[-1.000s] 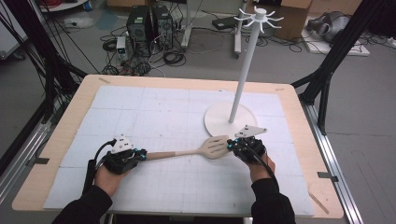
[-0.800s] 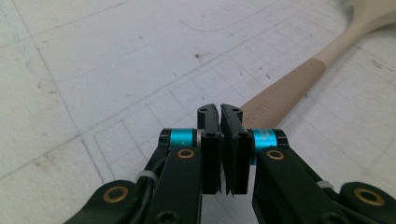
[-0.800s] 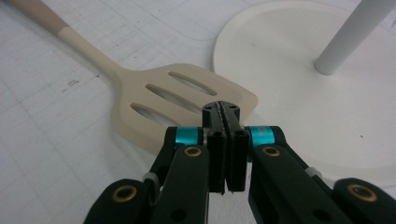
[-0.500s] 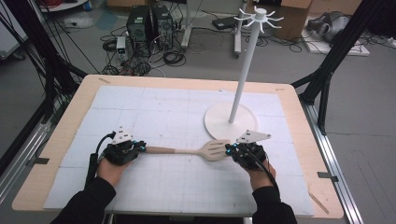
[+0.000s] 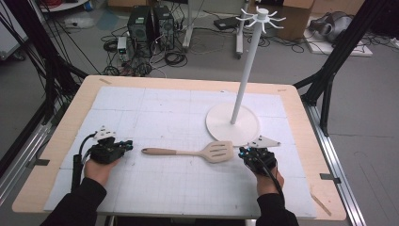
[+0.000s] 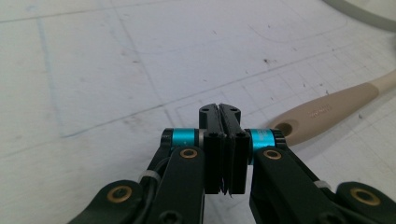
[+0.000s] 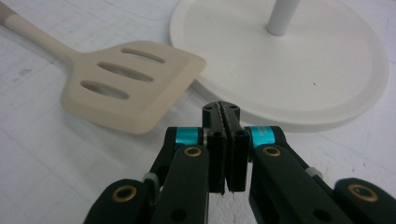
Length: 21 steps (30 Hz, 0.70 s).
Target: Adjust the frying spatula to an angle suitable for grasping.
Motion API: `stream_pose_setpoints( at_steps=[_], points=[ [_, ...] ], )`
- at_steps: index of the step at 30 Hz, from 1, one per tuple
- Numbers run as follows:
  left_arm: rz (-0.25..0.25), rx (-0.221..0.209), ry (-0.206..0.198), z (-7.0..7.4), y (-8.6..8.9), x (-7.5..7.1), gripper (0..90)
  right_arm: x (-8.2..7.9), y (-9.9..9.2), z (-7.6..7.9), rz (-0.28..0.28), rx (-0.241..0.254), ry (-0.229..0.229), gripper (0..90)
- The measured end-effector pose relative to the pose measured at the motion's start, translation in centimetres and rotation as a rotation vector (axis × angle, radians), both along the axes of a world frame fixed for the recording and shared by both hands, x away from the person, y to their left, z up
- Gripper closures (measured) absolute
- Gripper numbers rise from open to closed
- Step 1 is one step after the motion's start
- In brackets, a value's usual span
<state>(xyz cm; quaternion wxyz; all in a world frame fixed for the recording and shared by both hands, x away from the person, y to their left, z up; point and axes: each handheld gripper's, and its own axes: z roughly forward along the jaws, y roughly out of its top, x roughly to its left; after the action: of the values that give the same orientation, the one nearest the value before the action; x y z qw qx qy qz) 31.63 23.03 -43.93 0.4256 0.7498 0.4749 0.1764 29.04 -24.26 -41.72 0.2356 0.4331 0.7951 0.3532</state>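
Note:
A beige slotted spatula (image 5: 188, 152) lies flat on the white mat, handle to the left and head to the right. My left gripper (image 5: 128, 146) sits low on the mat just left of the handle's end and apart from it. Its jaws have just closed and are shut on nothing. In the left gripper view the handle (image 6: 327, 112) lies to the right of that gripper (image 6: 219, 109). My right gripper (image 5: 244, 151) is shut and empty, just right of the head. In the right gripper view the spatula head (image 7: 126, 84) lies ahead-left of that gripper (image 7: 221, 109).
A white utensil stand with a round base (image 5: 221, 125) and a tall pole (image 5: 244, 70) topped by hooks stands behind the spatula head; its base (image 7: 299, 60) is right ahead of the right gripper. The wooden table edge (image 5: 70, 122) frames the mat.
My left gripper has drawn left, off the handle's end, leaving a gap. My right gripper has backed slightly toward the person, away from the spatula head. The spatula lies about where it was.

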Motion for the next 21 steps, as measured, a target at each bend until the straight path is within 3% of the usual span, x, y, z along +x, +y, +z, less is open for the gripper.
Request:
stream_pose_setpoints(
  at_steps=[5,12,19,21],
  points=[
    [-0.010,0.025,0.032,-1.0,-0.9,0.5,87.7,-0.1,0.8,0.1,0.034,0.006,-0.007,89.1],
    [-0.027,0.035,0.026,-1.0,-1.6,0.4,87.4,0.4,1.3,-0.2,0.039,-0.010,0.007,89.1],
    [-0.039,0.055,0.016,-1.0,-2.6,0.2,89.2,0.3,1.5,-0.3,0.048,0.009,0.026,89.1],
    [-0.036,0.042,0.029,-1.0,-2.5,0.3,89.4,0.2,1.4,-0.3,0.051,0.014,0.029,89.1]
  ],
)
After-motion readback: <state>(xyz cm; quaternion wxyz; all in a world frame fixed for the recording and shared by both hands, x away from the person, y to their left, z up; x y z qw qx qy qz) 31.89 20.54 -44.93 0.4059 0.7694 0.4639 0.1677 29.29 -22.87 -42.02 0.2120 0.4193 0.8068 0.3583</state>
